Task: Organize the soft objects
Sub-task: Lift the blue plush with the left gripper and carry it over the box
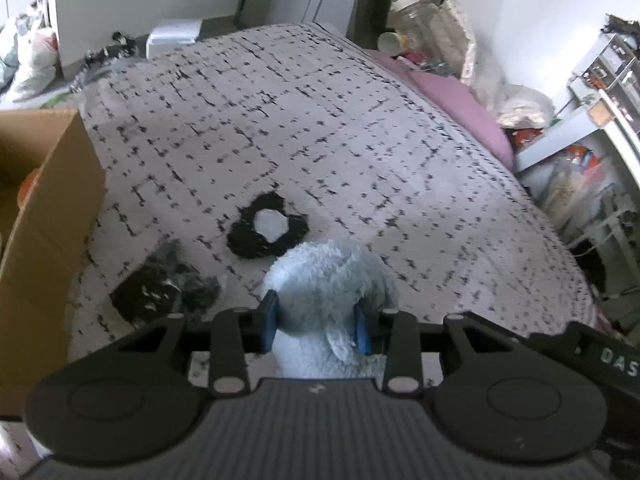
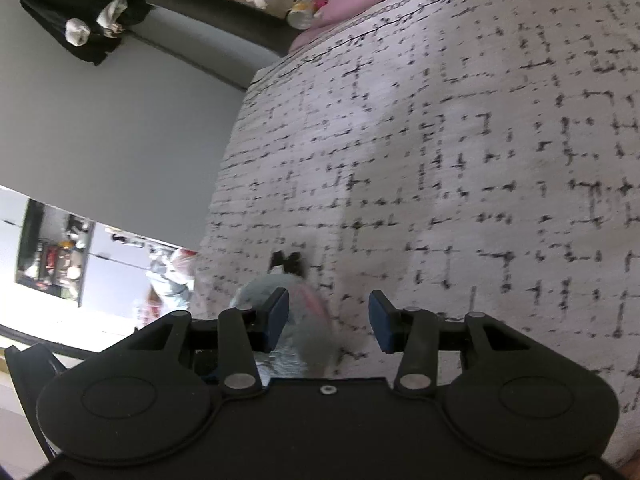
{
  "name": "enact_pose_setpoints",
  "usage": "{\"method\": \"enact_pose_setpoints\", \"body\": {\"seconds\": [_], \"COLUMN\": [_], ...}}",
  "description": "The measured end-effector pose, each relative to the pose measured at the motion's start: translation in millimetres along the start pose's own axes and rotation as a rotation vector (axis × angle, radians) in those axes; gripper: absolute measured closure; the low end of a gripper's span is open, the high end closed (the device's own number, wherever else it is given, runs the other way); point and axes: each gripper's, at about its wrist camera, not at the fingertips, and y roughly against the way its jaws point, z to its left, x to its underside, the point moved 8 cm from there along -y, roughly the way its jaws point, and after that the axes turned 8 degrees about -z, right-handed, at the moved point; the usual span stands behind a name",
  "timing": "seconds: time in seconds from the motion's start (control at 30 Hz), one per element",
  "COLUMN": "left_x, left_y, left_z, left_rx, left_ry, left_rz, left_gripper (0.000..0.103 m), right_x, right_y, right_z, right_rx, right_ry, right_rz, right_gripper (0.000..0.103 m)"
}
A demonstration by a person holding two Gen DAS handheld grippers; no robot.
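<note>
My left tool (image 1: 316, 322) is closed on a pale blue plush (image 1: 328, 280) and holds it above the near edge of the bed (image 1: 320, 120). My right tool (image 2: 328, 322) is wide and holds nothing, although part of the plush (image 2: 296, 320) lies between its fingers.

I think the grip is the main risk. The pads (image 1: 269, 320) pinch only a narrow part of soft fur, so the plush may slip out or swing if I move quickly toward the box (image 1: 52, 208) on the left. It could also drag over the black and white piece (image 1: 267, 230) and the dark bundle (image 1: 168, 288), which lie just beside it.

Most of the plush is hidden behind my tool, so I cannot tell its shape. The box is cut off; I see only something orange inside. Both views are blurred.
</note>
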Motion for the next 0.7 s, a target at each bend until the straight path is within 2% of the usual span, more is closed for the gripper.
{"method": "enact_pose_setpoints", "body": {"seconds": [0.17, 0.33, 0.47, 0.7], "left_x": [7, 8, 2, -11], "left_y": [2, 9, 17, 41], "left_z": [-5, -13, -12, -2], "left_rx": [0.066, 0.142, 0.138, 0.144], "left_ry": [0.051, 0.089, 0.093, 0.083], "left_rz": [0.037, 0.039, 0.032, 0.010], "left_gripper": [0.067, 0.067, 0.067, 0.067], "right_x": [5, 10, 13, 16], "right_y": [-4, -6, -5, 3], "right_z": [0, 1, 6, 30], "right_rx": [-0.014, -0.022, -0.046, -0.096], "right_ry": [-0.015, -0.024, -0.003, 0.039], "right_rz": [0.027, 0.051, 0.058, 0.046], "right_gripper": [0.063, 0.069, 0.078, 0.083]}}
